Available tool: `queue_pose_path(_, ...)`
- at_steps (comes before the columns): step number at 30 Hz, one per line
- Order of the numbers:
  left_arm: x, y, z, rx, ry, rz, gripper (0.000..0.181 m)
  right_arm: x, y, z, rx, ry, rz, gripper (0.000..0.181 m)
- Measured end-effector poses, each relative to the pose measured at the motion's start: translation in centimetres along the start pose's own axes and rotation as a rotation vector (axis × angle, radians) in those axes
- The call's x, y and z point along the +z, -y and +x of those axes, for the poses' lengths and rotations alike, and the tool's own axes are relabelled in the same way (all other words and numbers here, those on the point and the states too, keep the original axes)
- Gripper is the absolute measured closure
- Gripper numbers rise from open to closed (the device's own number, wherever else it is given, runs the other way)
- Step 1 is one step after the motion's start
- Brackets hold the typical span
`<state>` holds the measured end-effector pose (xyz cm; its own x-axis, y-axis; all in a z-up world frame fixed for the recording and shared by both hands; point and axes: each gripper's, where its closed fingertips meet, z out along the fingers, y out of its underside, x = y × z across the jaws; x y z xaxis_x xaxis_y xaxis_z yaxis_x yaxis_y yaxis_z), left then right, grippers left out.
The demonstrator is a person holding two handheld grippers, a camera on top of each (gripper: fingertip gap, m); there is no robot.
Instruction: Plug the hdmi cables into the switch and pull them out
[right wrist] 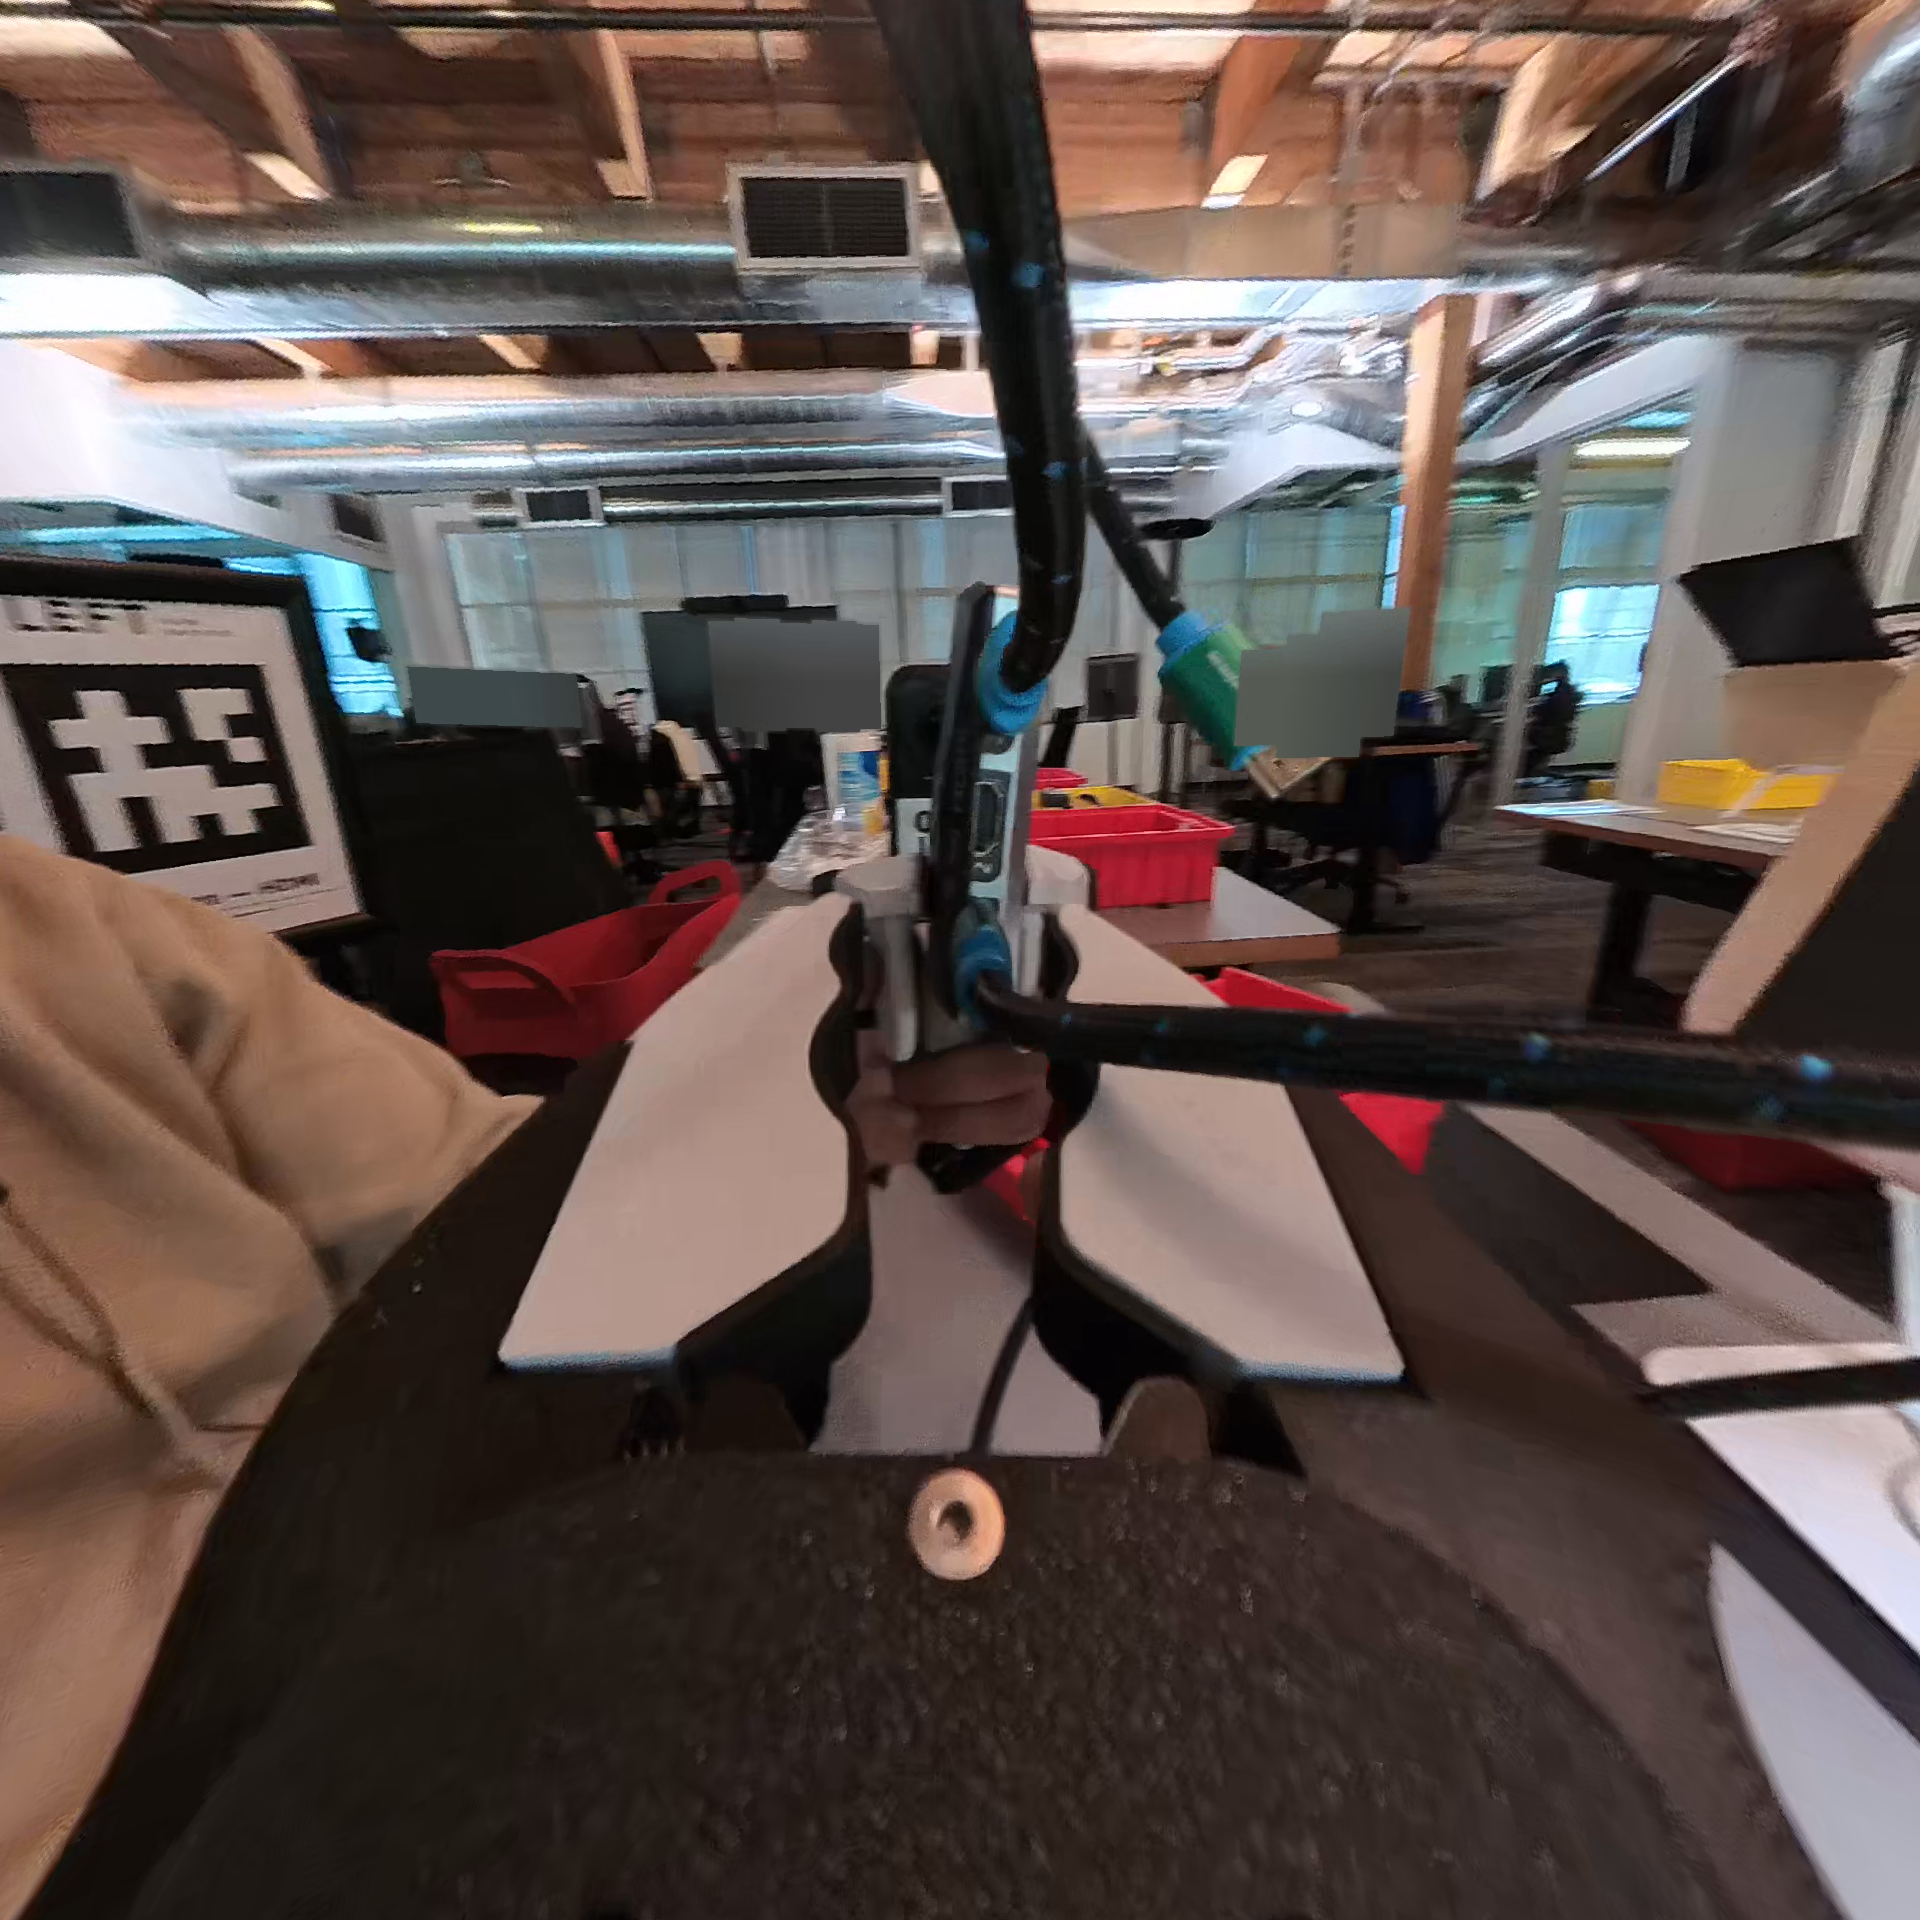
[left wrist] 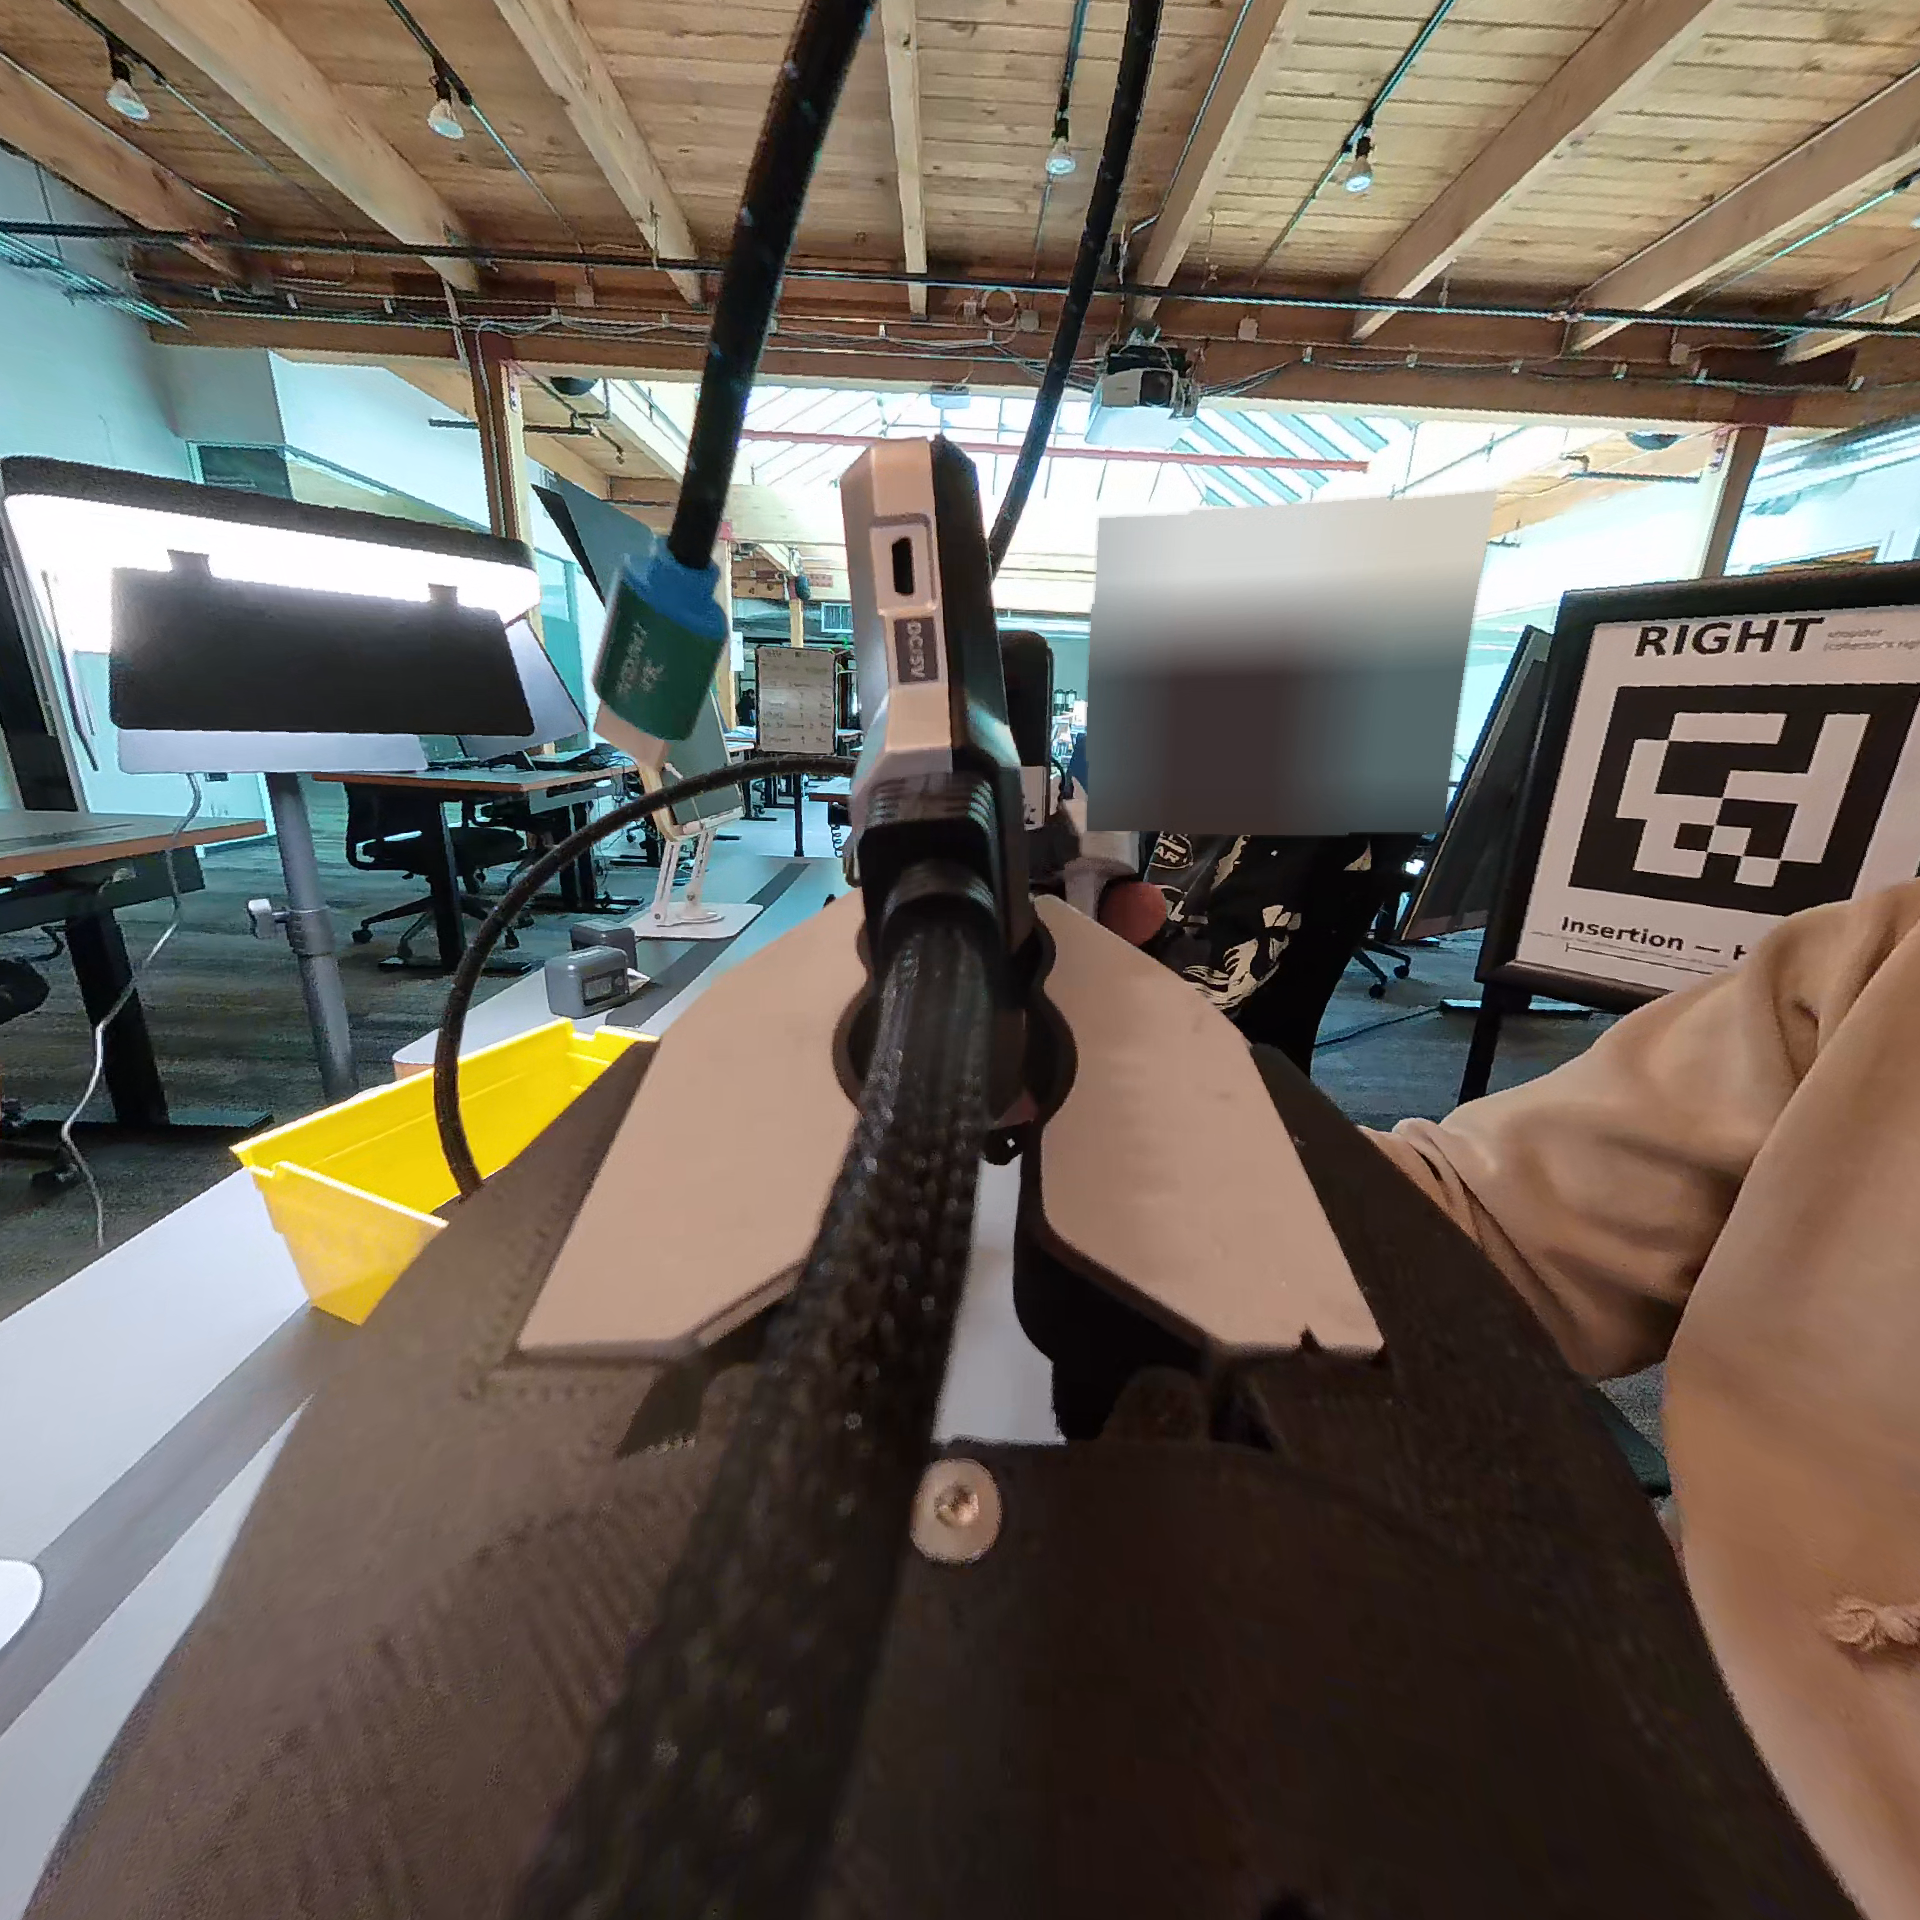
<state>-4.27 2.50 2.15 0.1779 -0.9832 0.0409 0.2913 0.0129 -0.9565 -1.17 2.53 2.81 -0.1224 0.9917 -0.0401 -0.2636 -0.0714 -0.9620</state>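
Left wrist view looks straight down a thick black braided cable (left wrist: 914,1122) that runs between the left gripper (left wrist: 951,935) fingers to a black plug (left wrist: 930,831) seated in the bottom edge of the switch (left wrist: 914,644). The silver and black switch is held up in the air, edge-on, well above the white table (left wrist: 125,1351). The left gripper is clenched on that plug's neck, just below the switch.

On the far side of the switch, the right gripper (right wrist: 951,966) is closed around the switch body and the blue-collared plugs (right wrist: 1003,681) fitted in it, one near the top and one at the bottom, between the fingers. Exactly which part the pads press on I cannot tell.

A green plug (left wrist: 660,655) with a blue collar dangles loose just to one side of the switch, its metal tip bare, touching nothing.

This looks like the pulling-out stage, with the green plug already free. The next move calls for a straight pull along the black plug's axis, away from the switch, while the right gripper braces the switch against twisting.
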Motion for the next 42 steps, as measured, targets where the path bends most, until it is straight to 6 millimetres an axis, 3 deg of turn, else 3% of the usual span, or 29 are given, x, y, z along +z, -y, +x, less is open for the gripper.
queue_pose_path(7,0.1,0.0,-0.3,-0.032,0.009,0.046,0.159,0.8,-1.6,0.4,-0.089,-0.066,-0.096,0.153)
queue_pose_path(10,0.1,-0.2,-0.2,-0.054,-0.008,0.039,0.158,1.0,-1.6,0.9,-0.119,-0.111,-0.084,0.167)
queue_pose_path(19,0.2,-0.7,0.1,-0.044,-0.014,-0.02,0.154,1.0,-1.9,0.0,-0.064,-0.017,-0.056,0.168)
queue_pose_path(26,0.3,-2.1,0.5,0.051,-0.003,-0.141,0.153,1.0,-3.3,-0.3,-0.101,0.014,-0.125,0.168)
queue_pose_path(42,0.6,-1.1,1.0,0.154,0.017,-0.126,0.159,1.2,-2.4,-0.6,-0.078,0.033,-0.085,0.171)
